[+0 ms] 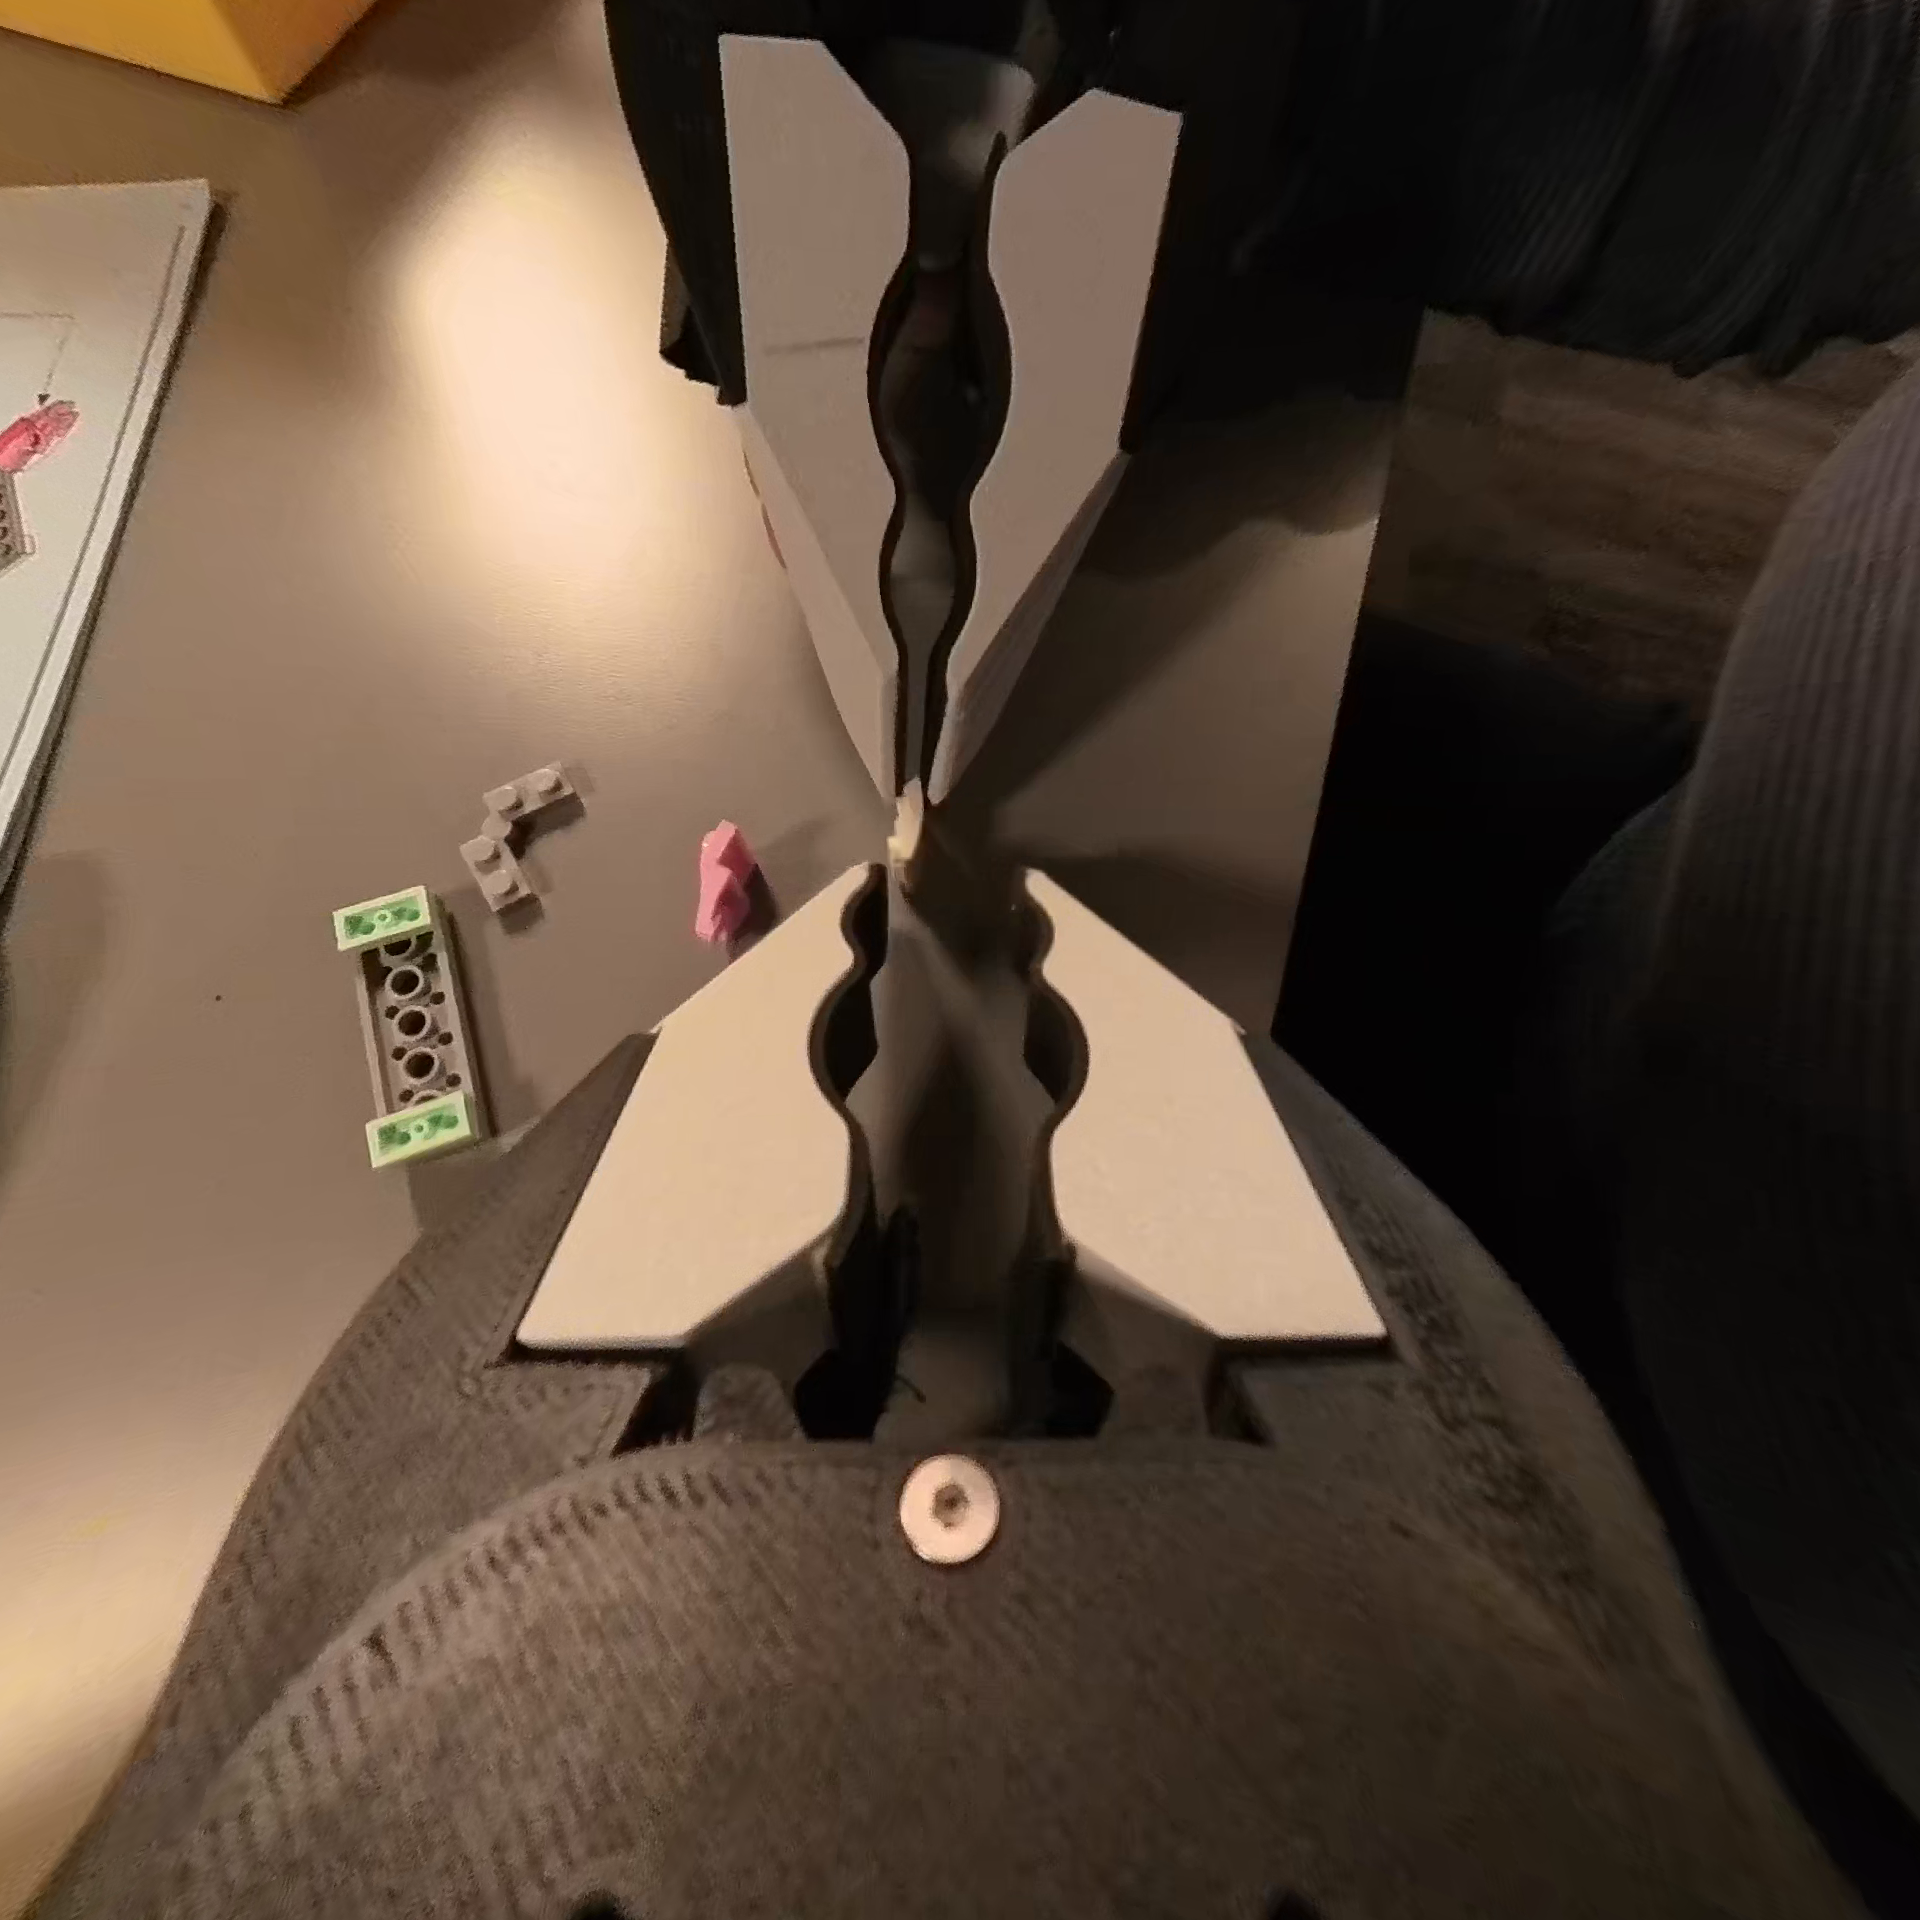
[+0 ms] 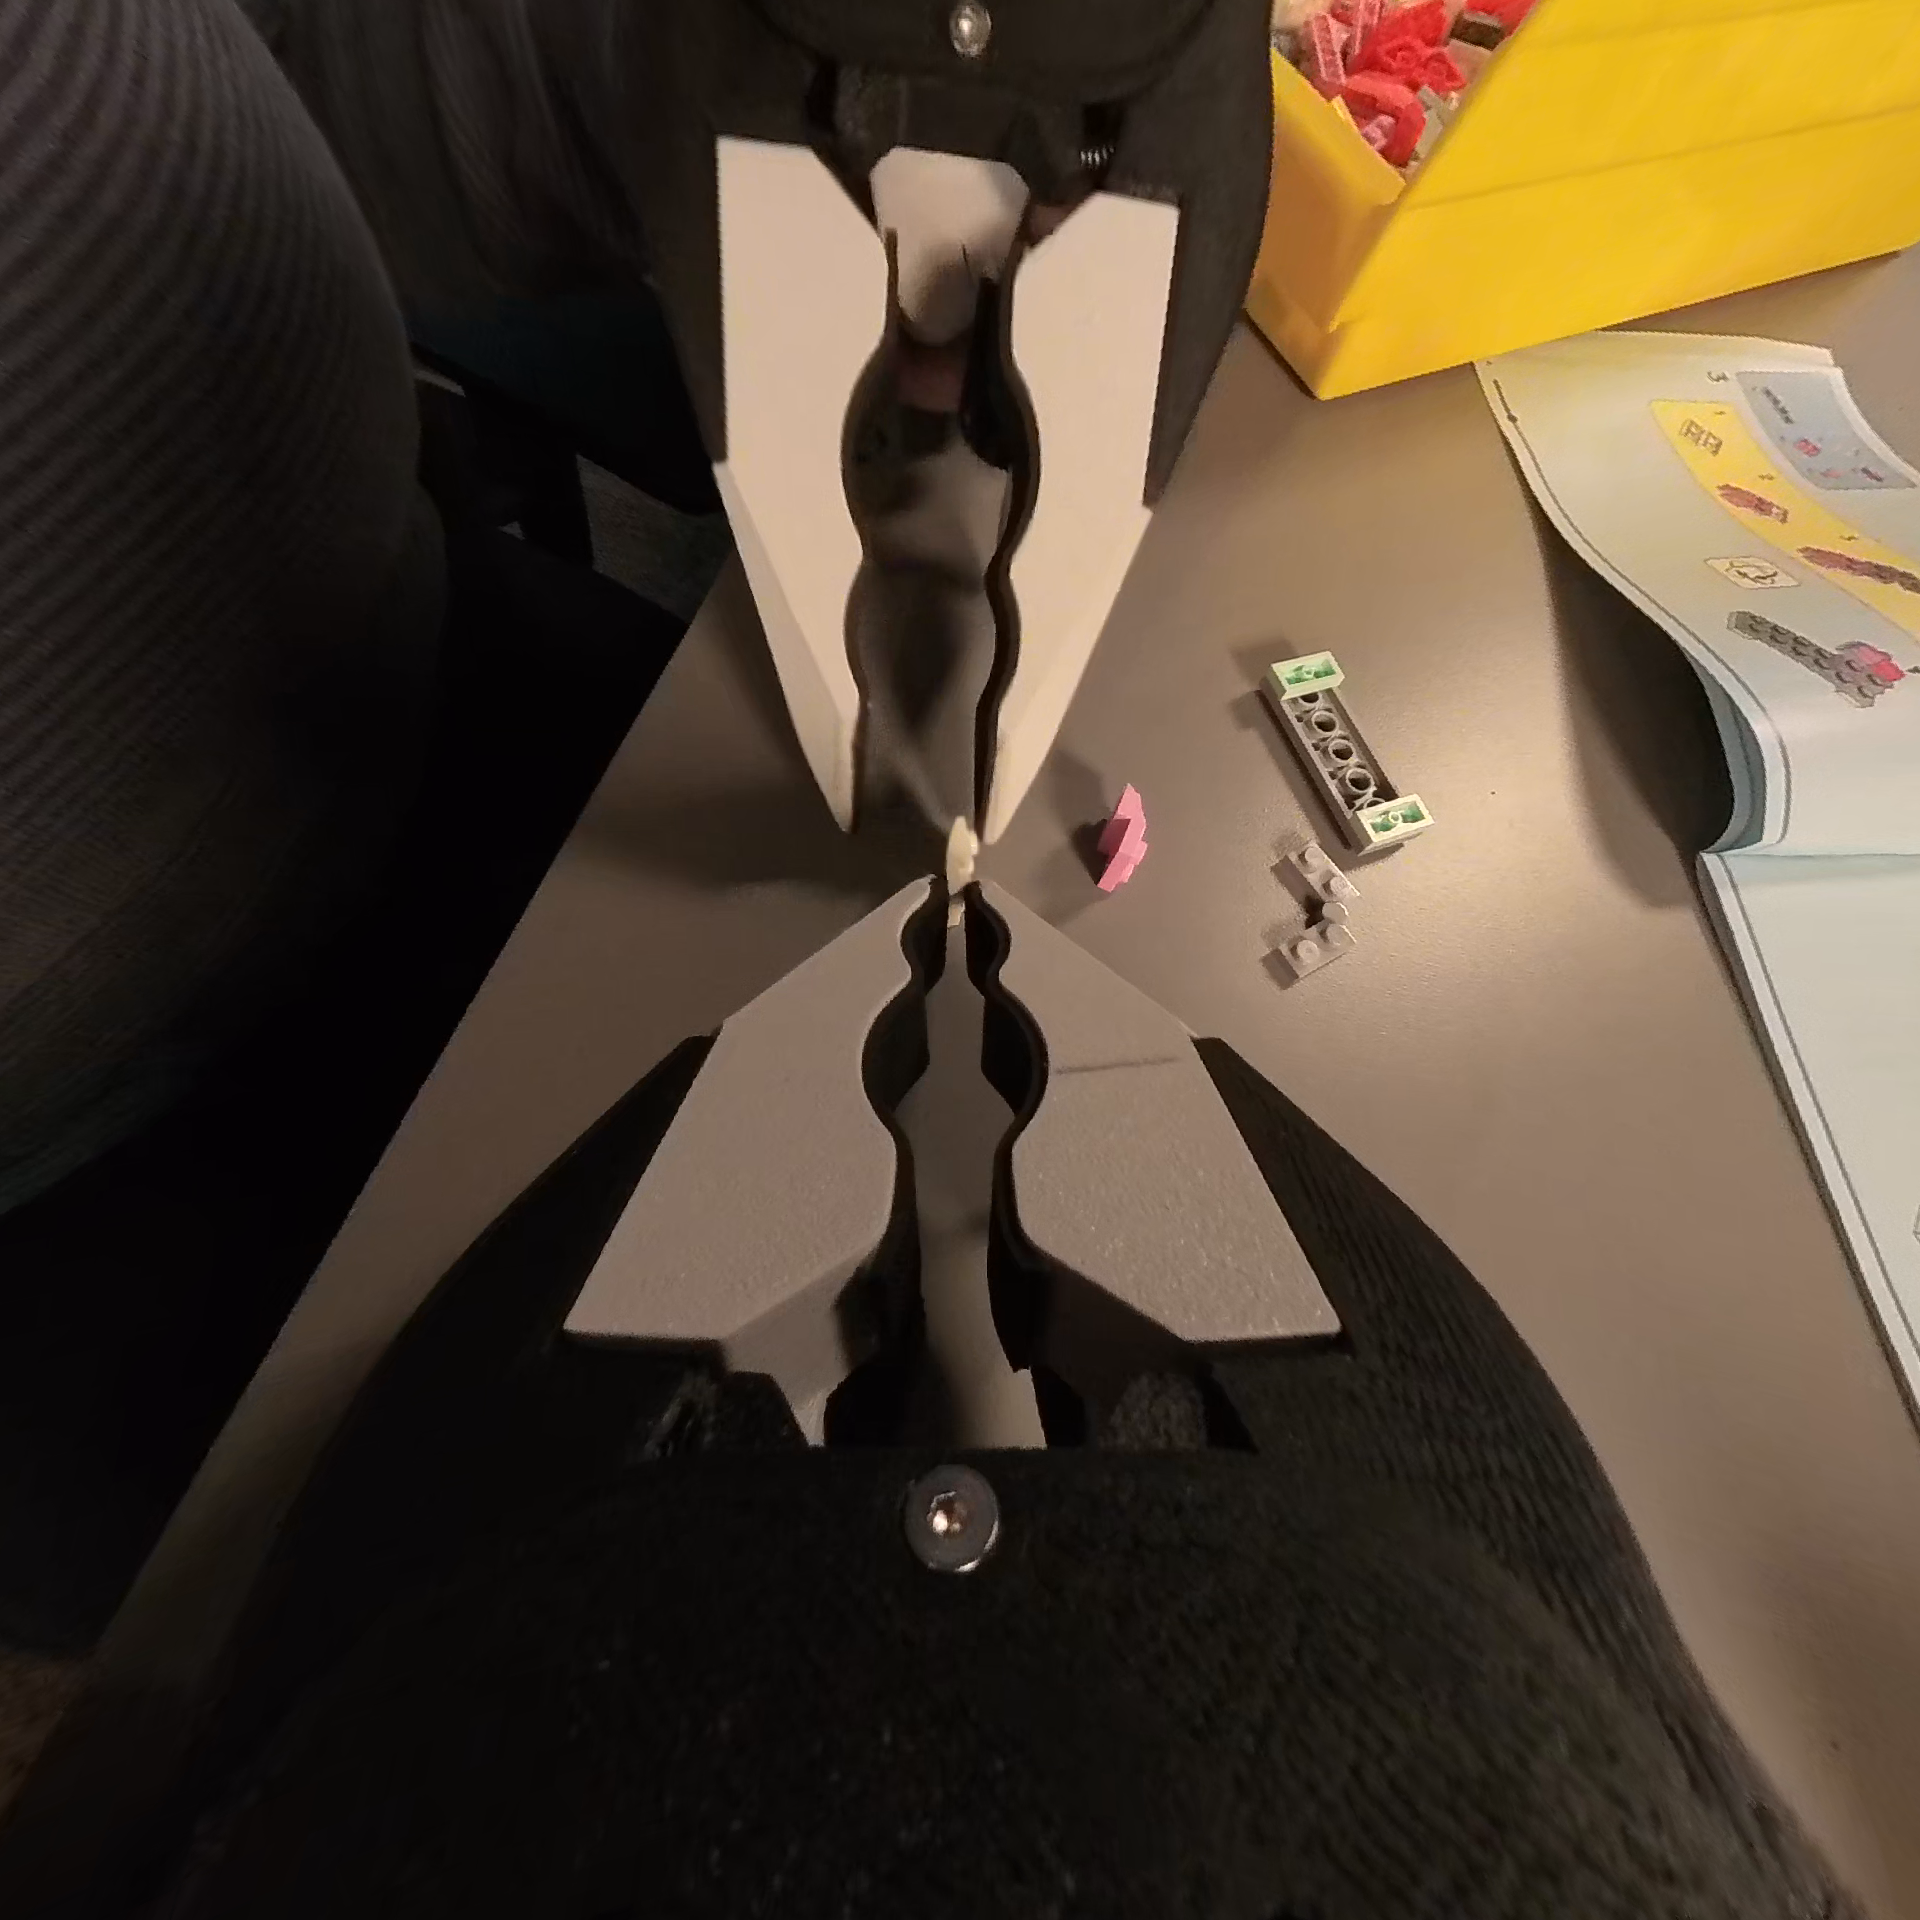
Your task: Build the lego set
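Note:
The two grippers meet tip to tip above the grey table. My right gripper is shut on a small cream piece, which sticks out beyond its fingertips. In the left wrist view the right gripper comes in from the top with the cream piece at its tip. My left gripper is open. The piece reaches just to its fingertips, close to one of them, and is not pinched. In the right wrist view the left gripper stands with its fingers apart.
On the table lie a pink piece, grey hinged plates and a grey long brick with green end tiles. An open booklet and a yellow bin of red pieces stand farther off. A person's dark clothing borders the table edge. Only a small space, under 4 cm, lies between the two pairs of fingers.

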{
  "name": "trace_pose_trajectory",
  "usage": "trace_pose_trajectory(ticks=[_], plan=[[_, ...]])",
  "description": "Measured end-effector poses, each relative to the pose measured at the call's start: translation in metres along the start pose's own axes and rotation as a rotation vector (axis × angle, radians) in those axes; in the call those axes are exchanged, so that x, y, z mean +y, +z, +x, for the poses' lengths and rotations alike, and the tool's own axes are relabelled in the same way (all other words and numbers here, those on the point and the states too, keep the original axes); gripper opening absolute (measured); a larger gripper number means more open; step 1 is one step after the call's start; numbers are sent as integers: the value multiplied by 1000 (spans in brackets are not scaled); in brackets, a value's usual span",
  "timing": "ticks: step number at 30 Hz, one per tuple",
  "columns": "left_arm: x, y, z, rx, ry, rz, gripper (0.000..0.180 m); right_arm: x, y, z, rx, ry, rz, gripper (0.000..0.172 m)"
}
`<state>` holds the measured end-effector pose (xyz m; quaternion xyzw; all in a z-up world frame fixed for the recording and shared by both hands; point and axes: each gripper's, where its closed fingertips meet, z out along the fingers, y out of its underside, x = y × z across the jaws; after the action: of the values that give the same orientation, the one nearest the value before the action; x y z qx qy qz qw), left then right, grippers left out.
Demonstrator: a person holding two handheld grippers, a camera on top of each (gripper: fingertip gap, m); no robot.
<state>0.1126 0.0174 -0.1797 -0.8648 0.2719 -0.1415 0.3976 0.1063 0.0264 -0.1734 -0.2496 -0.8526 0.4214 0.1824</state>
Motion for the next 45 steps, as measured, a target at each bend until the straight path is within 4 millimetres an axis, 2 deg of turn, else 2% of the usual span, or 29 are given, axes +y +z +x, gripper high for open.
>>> trace_pose_trajectory(ticks=[3,8,11,14,19,31,39,42,45], plan=[[2,-6,-1,11,-6,12,23,0,0,1,5,5,-1,1],[5,-15,-20,-76,-41,25,30,0,0,2,8,10,-1,1],[7,-17,-32,-137,-66,19,40,0,0,2,10,12,-1,1],[12,-11,-34,-103,-152,10,56,1,0,4,19,12,-2,1],[10,-8,-36,-79,-167,9,53,1,-1,8,41,20,-5,1],[6,0,-32,-83,-64,-13,40,2,-1,12,58,31,-7,1],[0,-3,-32,-113,-29,22,42,1,-1,12,57,28,-10,1],[-14,-12,-26,-139,10,122,35,-9,-5,12,59,19,50,1],[-26,-22,-17,-123,10,214,28,-31,-16,15,75,16,183,1]])
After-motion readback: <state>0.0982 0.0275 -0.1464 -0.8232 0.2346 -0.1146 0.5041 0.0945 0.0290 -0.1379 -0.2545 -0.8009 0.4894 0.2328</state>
